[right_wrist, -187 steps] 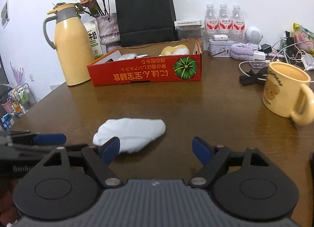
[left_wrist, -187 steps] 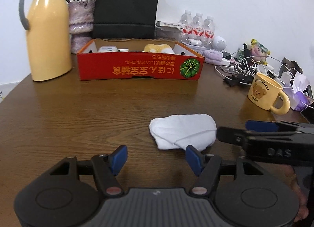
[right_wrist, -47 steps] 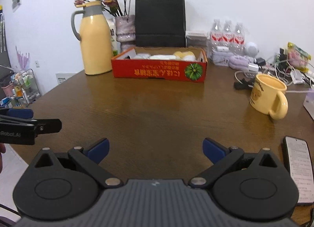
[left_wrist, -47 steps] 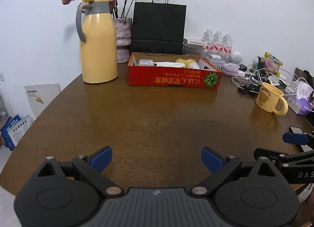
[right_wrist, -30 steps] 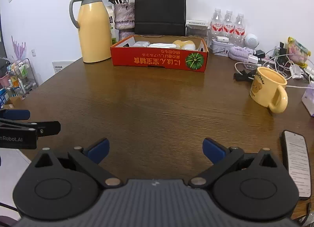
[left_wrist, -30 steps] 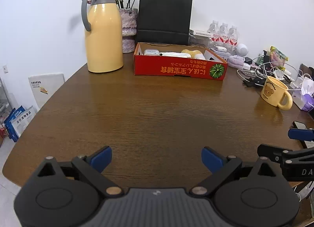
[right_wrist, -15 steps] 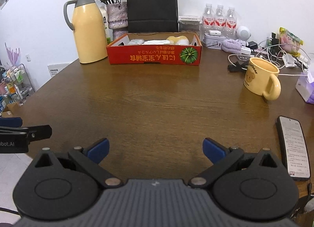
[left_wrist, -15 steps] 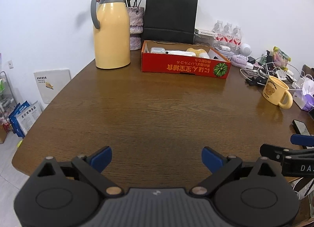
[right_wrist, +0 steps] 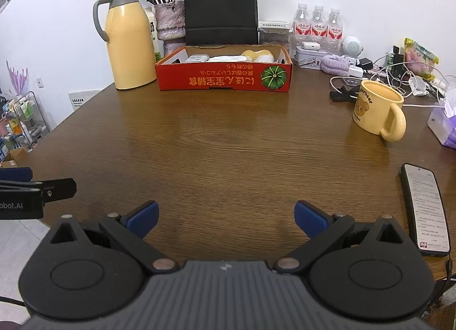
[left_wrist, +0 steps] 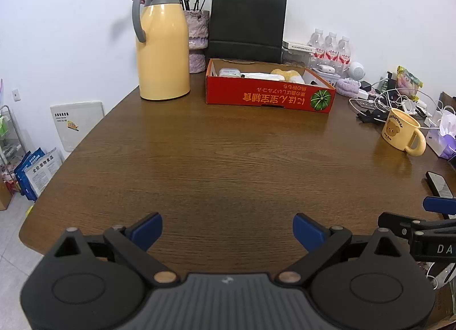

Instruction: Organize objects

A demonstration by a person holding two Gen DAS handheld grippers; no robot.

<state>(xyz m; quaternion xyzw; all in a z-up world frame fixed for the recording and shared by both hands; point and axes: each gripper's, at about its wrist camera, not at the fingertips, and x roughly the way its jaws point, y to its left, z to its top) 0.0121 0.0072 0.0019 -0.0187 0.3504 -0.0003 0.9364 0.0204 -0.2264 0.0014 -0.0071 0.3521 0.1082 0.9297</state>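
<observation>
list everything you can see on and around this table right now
table: 1, brown wood, fills the foreground
thermos jug: 1, yellow with grey handle, far left
vase of dried flowers: 1, purple, behind the jug
paper bag: 1, black, against the wall
cardboard box: 1, red, far centre, holding white and yellow items
water bottles: 3, clear with red labels, far right
bear mug: 1, yellow, right side
phone: 1, black, screen lit, near right edge
cables and chargers: a tangle, white and black, far right
tissue pack: 1, purple, right edge
left gripper: open, empty
right gripper: open, empty
</observation>
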